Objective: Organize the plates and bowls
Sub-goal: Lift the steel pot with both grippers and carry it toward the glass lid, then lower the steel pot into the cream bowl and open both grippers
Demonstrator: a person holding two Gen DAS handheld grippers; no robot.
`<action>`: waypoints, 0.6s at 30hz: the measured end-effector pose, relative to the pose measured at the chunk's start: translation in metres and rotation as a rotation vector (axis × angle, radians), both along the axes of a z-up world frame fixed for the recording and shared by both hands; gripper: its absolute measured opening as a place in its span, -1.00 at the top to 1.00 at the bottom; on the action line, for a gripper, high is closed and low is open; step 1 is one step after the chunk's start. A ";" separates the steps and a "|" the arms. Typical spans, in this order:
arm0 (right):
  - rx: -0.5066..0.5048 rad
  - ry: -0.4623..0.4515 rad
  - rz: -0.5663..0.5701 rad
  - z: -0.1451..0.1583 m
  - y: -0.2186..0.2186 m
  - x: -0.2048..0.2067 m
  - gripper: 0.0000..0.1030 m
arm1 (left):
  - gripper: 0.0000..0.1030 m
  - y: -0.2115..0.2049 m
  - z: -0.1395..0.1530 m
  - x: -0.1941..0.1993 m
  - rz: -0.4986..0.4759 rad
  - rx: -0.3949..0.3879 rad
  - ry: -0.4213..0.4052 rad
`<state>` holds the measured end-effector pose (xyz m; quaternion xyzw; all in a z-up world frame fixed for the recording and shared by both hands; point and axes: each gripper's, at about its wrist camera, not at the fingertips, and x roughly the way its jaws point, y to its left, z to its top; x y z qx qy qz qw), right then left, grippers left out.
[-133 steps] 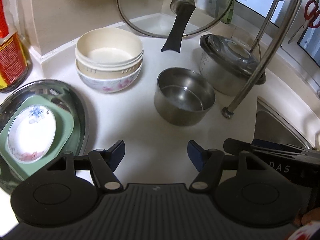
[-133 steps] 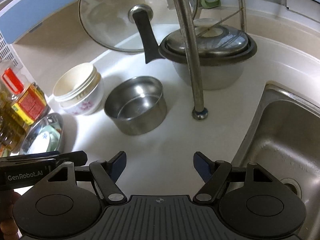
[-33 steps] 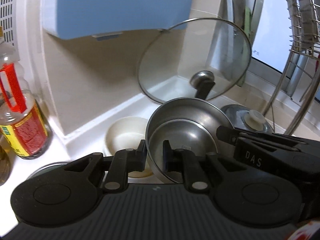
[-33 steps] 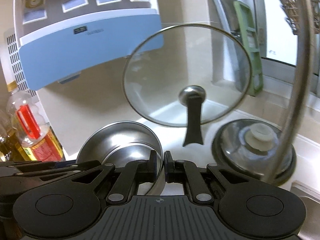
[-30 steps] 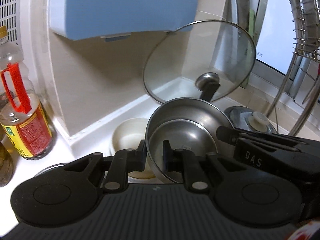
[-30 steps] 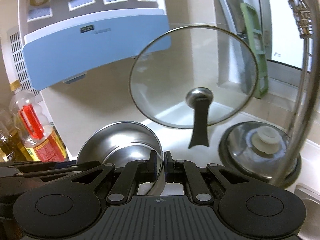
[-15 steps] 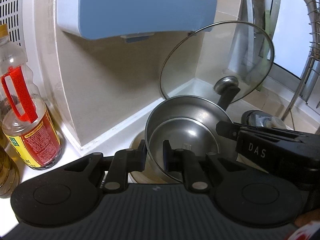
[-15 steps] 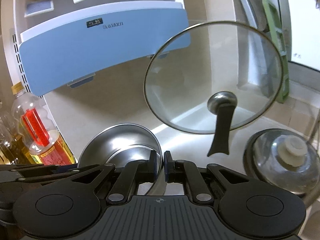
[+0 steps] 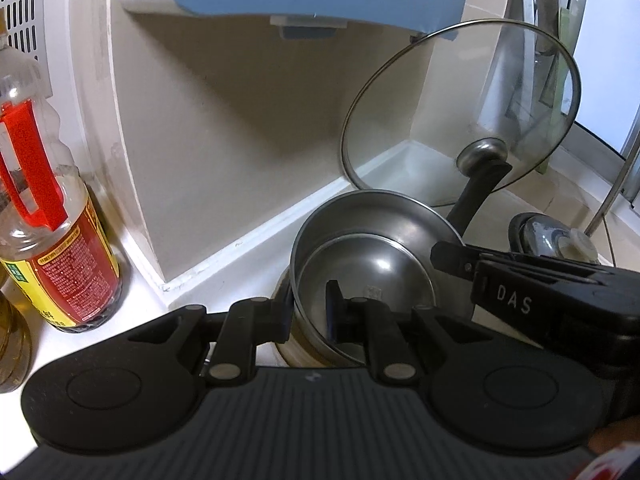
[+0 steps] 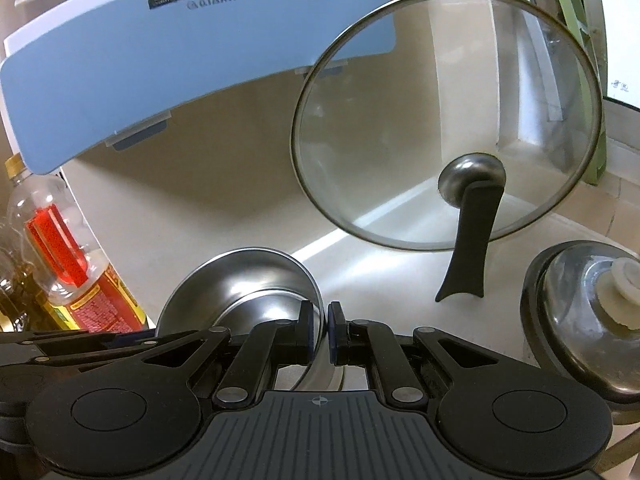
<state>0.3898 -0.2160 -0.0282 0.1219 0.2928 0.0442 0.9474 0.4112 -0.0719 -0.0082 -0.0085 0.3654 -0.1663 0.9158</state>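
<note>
The steel bowl (image 9: 366, 264) sits low in the middle of the left wrist view, tilted so its inside faces the camera, and it hangs over a cream bowl (image 9: 290, 346) whose rim peeks out beneath it at about 7 o'clock. The left gripper (image 9: 309, 308) is clamped on the steel bowl's near rim at 8 o'clock, one finger outside the wall and one inside. The right gripper (image 10: 319, 332) pinches the opposite rim, its jaws nearly together with only the thin metal wall between them; in the left wrist view its black body reaches in from 3 o'clock.

At 1 o'clock from the steel bowl a glass lid (image 9: 460, 120) with a black handle leans in the wall corner. At 3 o'clock stands a lidded pot (image 10: 588, 300). At 9 o'clock an oil bottle (image 9: 52, 240) with a red handle stands on the white counter (image 10: 380, 272). A blue wall unit (image 10: 192, 60) hangs above at 12 o'clock.
</note>
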 end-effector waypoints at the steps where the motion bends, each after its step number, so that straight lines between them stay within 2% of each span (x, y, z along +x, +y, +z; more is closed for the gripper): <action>1: -0.003 0.006 0.002 0.000 0.000 0.002 0.86 | 0.74 0.000 -0.001 0.000 0.001 0.000 0.002; 4: -0.004 0.024 0.007 -0.003 0.001 0.005 0.86 | 0.70 0.000 -0.002 0.002 -0.002 -0.002 0.011; 8: 0.029 0.042 0.000 -0.005 -0.001 0.008 0.85 | 0.53 0.000 -0.003 0.002 -0.003 -0.006 0.011; 18: 0.026 0.039 0.008 -0.003 -0.001 0.003 0.83 | 0.53 0.005 -0.002 -0.004 0.002 -0.009 0.005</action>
